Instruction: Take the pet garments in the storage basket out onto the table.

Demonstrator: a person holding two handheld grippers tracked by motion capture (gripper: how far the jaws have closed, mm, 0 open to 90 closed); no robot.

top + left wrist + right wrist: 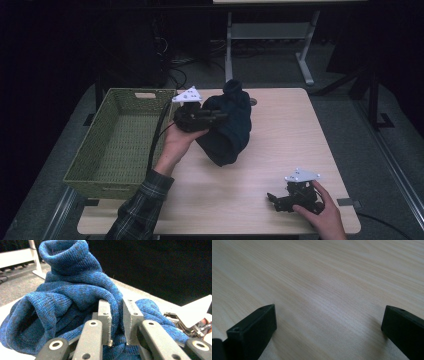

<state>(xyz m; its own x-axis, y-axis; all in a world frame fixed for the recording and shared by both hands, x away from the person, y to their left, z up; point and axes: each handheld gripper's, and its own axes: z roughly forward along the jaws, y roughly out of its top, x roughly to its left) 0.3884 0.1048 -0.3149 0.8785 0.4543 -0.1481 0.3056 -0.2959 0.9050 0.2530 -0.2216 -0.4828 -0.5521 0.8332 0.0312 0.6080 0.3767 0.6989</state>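
My left gripper [216, 117] is clamped on a fold of the dark blue knitted sweater [228, 125], which it holds bunched and partly lifted over the middle of the wooden table [280, 145]. In the left gripper view, the knit [72, 287] is pinched between the two grey pads [104, 322], its ribbed collar or cuff standing upright above them. The green woven basket [120, 137] sits at the table's left side, just beside my left hand [180, 142]. My right gripper [280, 200] rests low at the near right corner, well apart from the sweater. Its jaws are spread wide over bare wood [324, 285], gripping nothing.
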